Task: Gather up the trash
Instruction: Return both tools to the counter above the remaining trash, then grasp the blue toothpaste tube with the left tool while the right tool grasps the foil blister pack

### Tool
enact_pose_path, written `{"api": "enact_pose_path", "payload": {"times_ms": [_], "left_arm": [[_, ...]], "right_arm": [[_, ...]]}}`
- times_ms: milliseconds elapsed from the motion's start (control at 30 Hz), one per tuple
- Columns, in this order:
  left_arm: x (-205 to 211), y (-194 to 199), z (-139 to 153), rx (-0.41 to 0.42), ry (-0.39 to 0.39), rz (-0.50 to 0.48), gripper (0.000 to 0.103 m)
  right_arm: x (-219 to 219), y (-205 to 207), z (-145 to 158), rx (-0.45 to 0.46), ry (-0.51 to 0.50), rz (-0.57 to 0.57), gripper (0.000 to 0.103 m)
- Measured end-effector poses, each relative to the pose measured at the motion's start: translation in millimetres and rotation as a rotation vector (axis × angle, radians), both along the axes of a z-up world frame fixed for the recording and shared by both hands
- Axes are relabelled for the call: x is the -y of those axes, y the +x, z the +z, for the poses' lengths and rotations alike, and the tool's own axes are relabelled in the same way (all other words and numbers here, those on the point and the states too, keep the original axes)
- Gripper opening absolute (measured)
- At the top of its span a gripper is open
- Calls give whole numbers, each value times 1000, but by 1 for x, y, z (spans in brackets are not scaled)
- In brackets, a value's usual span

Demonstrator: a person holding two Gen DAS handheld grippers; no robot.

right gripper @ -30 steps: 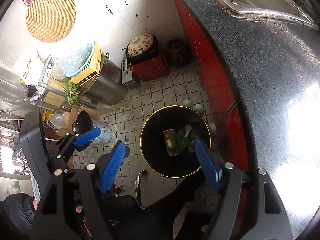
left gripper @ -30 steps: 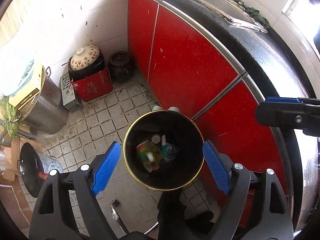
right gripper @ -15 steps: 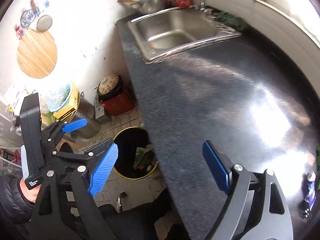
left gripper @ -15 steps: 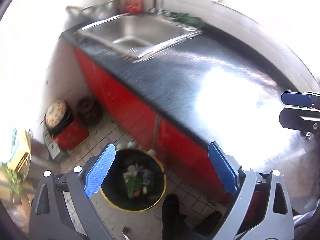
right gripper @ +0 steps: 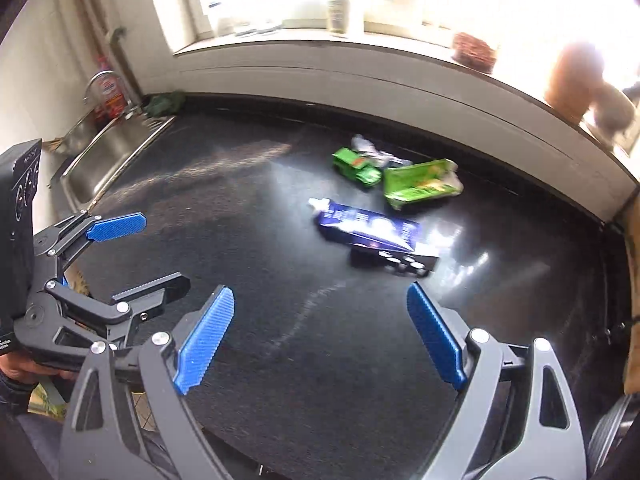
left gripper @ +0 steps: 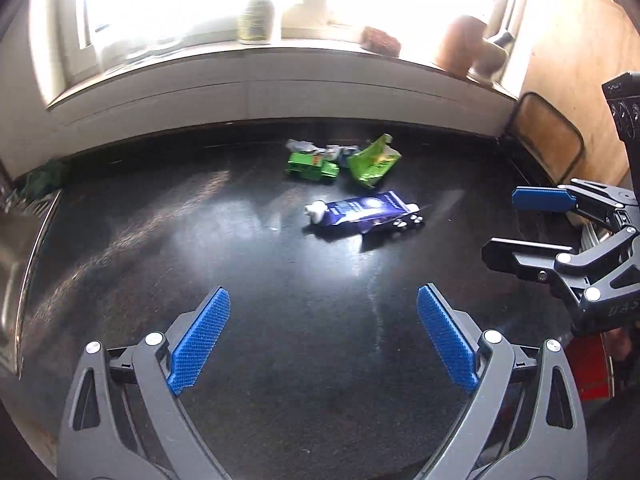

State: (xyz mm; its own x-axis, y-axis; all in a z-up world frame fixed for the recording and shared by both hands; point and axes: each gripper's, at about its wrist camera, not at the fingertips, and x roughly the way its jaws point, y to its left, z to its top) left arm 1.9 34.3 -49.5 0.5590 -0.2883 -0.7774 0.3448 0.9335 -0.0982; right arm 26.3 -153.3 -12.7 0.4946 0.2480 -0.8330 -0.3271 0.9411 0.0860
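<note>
Both my grippers, left [left gripper: 322,338] & right [right gripper: 320,334], hover w/ fingers spread wide, holding nothing. Ahead on the tabletop [left gripper: 200,240]: blue tube [left gripper: 362,213], then green carton [left gripper: 312,167] beside green wrapper [left gripper: 374,165], well apart from fingers.

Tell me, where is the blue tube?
The blue tube lies on the dark counter, ahead of both open grippers, just in front of the green carton and green wrapper near the window wall.
</note>
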Motion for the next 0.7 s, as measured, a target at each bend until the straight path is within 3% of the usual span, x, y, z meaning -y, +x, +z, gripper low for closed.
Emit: {"api": "enact_pose_path", "payload": {"times_ms": [133,300,533,700], "left_arm": [[49,1,-4,-8,29,-124,92],[71,10,-8,-21,60,-179,92],[69,46,-24,-51,98,-171,92],[71,86,-48,-70,185,-198,92]], "right_arm": [[57,-10,-4,-22,45,-119,85],[88,-13,-12,-36,59,-168,85],[93,12,-28,-59,47,-101,85],[78,42,-48,-70,2,12,85]]}}
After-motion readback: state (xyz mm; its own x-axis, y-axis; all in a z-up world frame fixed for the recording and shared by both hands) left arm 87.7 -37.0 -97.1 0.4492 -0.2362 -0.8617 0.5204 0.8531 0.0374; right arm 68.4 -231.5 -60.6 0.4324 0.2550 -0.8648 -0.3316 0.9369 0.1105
